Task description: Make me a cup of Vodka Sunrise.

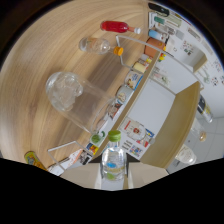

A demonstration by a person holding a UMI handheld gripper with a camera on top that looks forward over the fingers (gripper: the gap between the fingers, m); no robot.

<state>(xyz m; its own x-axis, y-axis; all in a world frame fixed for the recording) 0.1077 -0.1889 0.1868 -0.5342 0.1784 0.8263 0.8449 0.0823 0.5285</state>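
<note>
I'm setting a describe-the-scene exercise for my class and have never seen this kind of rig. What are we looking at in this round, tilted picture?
It is one picture, taken by a wide-angle camera riding on a hand-held gripper that a person carries; no robot arm is involved. The lens bends everything, so the wooden table looks tilted. The dark band at the bottom hides most of the gripper. A clear bottle with a green cap stands between its fingers; I cannot tell whether they press on it. Farther off are a glass with ice, a clear bottle with an orange cap and a bottle of red liquid, both lying down.

Hand-held gripper (pixel 114 172), fingers seemingly clamped.
</note>
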